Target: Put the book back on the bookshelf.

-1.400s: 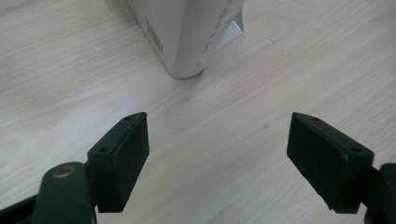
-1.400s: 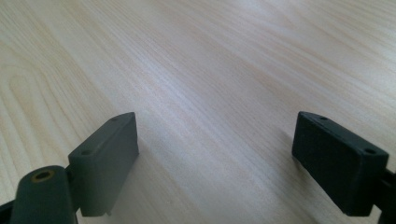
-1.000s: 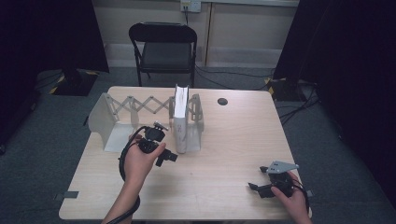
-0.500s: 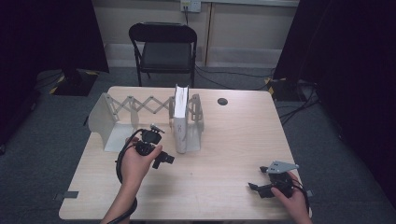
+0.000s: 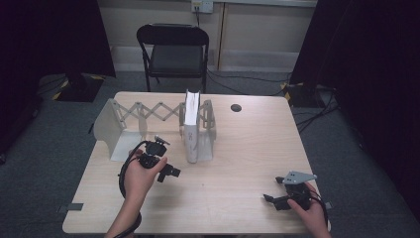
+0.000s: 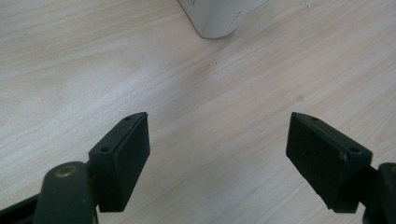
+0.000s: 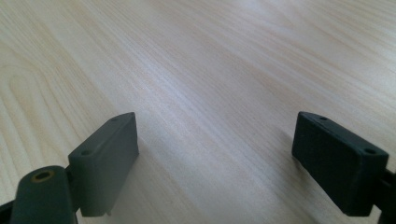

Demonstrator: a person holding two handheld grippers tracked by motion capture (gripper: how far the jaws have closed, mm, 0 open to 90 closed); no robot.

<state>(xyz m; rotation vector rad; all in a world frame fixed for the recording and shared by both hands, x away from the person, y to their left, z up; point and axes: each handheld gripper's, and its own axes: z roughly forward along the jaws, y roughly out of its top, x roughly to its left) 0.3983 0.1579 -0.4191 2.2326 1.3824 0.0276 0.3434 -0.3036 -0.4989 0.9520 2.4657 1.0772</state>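
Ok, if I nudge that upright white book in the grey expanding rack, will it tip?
Probably not easily: the upright white book stands tall and narrow, but the grey expanding rack flanks it. It looks stiff and fairly heavy; the open left gripper could push it sideways.

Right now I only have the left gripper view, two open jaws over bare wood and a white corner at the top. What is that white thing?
Observer: A white book standing upright in an expanding rack on the table.
Operator: Where is my other gripper?
Observer: The right gripper sits low near the table's near right corner, well apart from the book.
Operator: Is it holding anything?
Observer: No. The right gripper view shows its jaws open over bare wood.
Operator: Anything else on the table?
Observer: A small dark round spot beyond the rack.
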